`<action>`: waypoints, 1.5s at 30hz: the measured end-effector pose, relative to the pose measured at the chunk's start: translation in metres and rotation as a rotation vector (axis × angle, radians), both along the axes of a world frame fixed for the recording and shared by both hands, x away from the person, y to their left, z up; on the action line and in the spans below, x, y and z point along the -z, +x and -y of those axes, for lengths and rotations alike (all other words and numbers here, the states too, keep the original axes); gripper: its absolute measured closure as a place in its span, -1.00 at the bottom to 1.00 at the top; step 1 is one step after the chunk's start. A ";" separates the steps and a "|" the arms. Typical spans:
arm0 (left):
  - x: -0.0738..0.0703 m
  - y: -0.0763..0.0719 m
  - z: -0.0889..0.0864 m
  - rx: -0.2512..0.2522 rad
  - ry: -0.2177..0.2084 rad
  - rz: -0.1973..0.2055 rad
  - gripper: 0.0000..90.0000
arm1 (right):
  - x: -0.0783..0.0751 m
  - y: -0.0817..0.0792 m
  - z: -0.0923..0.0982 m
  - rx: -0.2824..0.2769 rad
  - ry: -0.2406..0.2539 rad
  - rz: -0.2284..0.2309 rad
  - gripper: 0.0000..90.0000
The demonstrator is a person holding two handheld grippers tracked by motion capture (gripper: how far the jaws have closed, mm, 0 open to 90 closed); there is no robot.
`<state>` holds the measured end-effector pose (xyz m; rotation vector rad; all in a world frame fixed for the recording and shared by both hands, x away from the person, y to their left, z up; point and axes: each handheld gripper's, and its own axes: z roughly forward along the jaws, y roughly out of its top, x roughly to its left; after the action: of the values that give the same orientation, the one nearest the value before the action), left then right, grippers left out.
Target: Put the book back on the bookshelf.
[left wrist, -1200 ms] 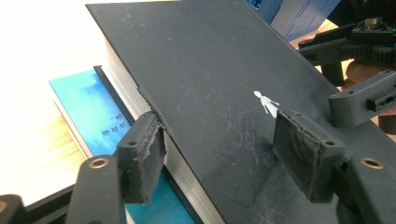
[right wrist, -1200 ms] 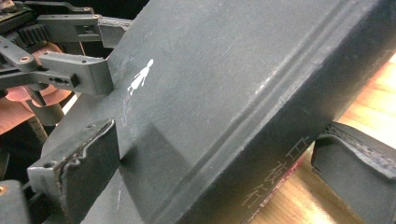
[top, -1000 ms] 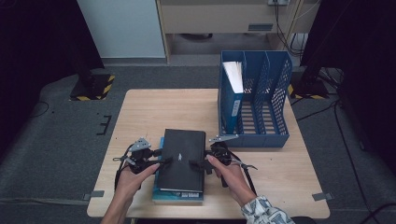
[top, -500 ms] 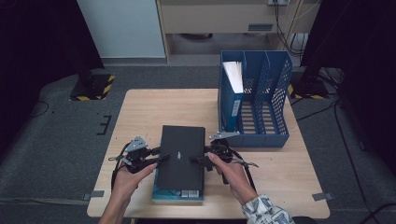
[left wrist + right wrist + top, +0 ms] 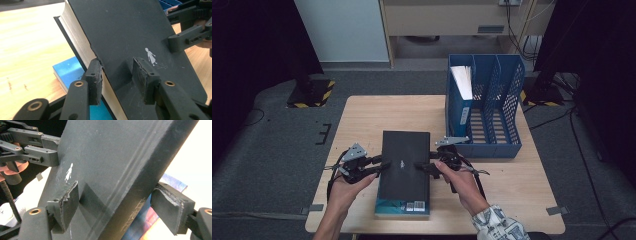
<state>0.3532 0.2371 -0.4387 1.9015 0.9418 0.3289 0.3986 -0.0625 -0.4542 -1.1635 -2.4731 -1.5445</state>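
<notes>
High view: a black book (image 5: 405,167) is held over a wooden table (image 5: 362,120) between the left gripper (image 5: 382,166) and right gripper (image 5: 421,166), each clamped on a long edge. Left gripper view — jaws pinch the page edge and cover; a blue book (image 5: 68,72) lies beneath. Right gripper view — jaws straddle the spine, the right pad (image 5: 172,207) apparently just clear. A blue rack (image 5: 484,107) stands just beside.

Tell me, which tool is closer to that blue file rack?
The right tool. It grips the black book at its right edge, just in front of the blue file rack. The left tool is across the book, at its left edge.
</notes>
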 end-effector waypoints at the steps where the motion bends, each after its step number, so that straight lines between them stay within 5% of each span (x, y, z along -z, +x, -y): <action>1: -0.001 0.000 0.000 -0.001 0.003 0.002 0.34 | -0.002 0.001 -0.001 0.001 -0.001 0.003 -0.46; 24: -0.025 0.039 -0.004 -0.041 0.070 0.079 0.50 | -0.030 0.047 -0.019 0.033 -0.048 0.128 -0.33; 38: -0.029 0.065 -0.003 -0.073 0.070 0.108 0.54 | -0.037 0.067 -0.021 0.072 -0.058 0.173 -0.28; 45: -0.032 0.067 0.000 -0.075 0.090 0.129 0.56 | -0.040 0.071 -0.022 0.075 -0.068 0.196 -0.27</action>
<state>0.4202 0.2374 -0.4072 1.9044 0.9262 0.5397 0.4698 -0.0405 -0.4141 -1.1808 -2.6522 -1.6828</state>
